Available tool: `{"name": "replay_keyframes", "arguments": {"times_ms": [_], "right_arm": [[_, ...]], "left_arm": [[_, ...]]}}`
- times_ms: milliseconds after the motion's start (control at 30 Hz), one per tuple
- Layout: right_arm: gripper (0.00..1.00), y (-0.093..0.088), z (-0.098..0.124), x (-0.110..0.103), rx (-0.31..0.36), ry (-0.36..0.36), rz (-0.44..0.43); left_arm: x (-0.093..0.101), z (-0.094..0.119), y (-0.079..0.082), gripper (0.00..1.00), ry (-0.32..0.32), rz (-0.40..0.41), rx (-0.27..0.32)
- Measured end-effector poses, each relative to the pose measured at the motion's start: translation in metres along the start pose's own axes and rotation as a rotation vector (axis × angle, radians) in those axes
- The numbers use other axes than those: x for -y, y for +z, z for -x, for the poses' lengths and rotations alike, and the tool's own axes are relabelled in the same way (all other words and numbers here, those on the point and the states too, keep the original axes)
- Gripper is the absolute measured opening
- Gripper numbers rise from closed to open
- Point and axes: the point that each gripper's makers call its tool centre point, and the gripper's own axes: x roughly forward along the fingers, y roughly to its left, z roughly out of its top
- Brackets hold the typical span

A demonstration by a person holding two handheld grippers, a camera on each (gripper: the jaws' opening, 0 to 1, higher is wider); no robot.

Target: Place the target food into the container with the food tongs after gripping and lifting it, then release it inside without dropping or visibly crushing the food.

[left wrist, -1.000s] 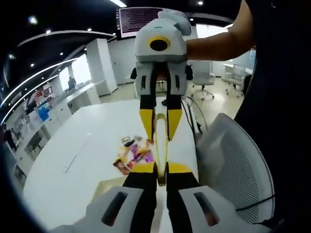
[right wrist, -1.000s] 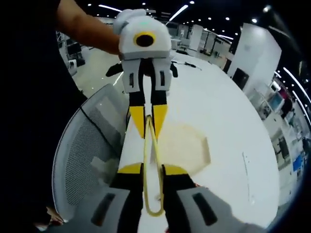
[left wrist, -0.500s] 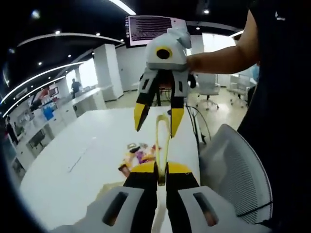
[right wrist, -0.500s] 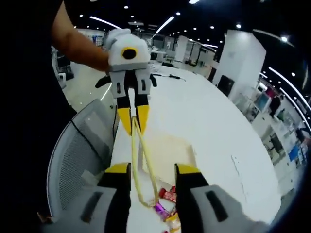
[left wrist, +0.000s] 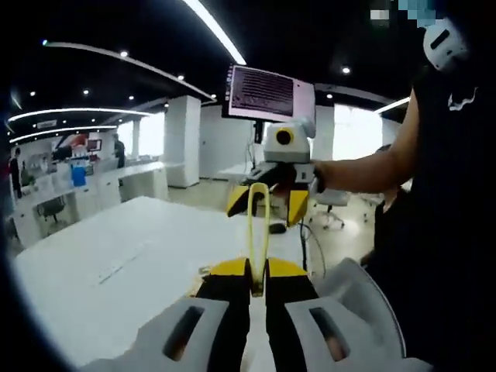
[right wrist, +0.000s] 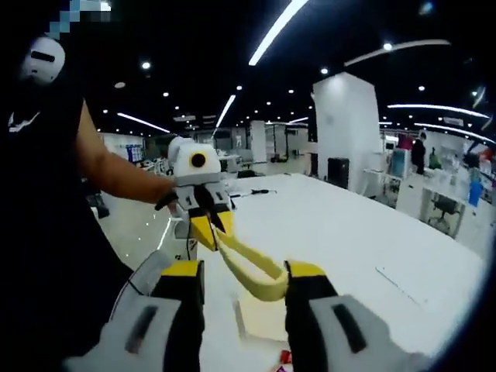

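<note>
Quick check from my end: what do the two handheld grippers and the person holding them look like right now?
Both grippers match: the left gripper and right gripper have white-grey bodies with dark oval slots, black jaws tipped in yellow, and a rounded white head with a black, yellow-ringed disc. The person wears a dark short-sleeved top with a small white mark on the chest.

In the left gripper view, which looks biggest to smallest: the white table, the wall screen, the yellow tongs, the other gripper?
1. White table, though nearness inflates it.
2. Wall screen.
3. Yellow tongs and the right gripper look alike; the tongs sit nearer, so no ranking.
</note>
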Motion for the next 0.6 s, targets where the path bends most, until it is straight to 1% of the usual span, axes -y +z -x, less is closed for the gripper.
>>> {"name": "replay_keyframes", "arguments": {"times_ms": [67, 100, 133, 200, 233, 367, 433, 600], "right_arm": [[0.40, 0.007, 0.000, 0.000, 0.029, -0.002, -0.012], [0.38, 0.010, 0.001, -0.002, 0.040, 0.012, -0.020], [0.37, 0.012, 0.001, -0.003, 0.051, 0.016, -0.023], [0.36, 0.012, 0.000, -0.006, 0.060, 0.027, -0.034], [0.35, 0.013, -0.001, -0.008, 0.065, 0.036, -0.038], [0.30, 0.018, -0.005, -0.022, 0.097, 0.085, -0.033], [0.28, 0.020, -0.007, -0.027, 0.107, 0.109, -0.048], [0.21, 0.026, -0.009, -0.032, 0.148, 0.130, -0.062]], "left_arm": [[0.000, 0.001, 0.001, 0.01, -0.005, 0.006, -0.004], [0.001, 0.002, 0.004, 0.01, -0.012, 0.001, 0.013], [0.005, 0.002, 0.010, 0.01, -0.036, 0.027, 0.037], [0.010, 0.004, 0.017, 0.01, -0.059, 0.044, 0.062], [0.012, 0.004, 0.019, 0.01, -0.072, 0.044, 0.065], [0.021, 0.000, 0.026, 0.01, -0.111, 0.041, 0.058], [0.024, -0.002, 0.029, 0.01, -0.129, 0.043, 0.056], [0.028, -0.005, 0.031, 0.01, -0.156, 0.054, 0.051]]}}
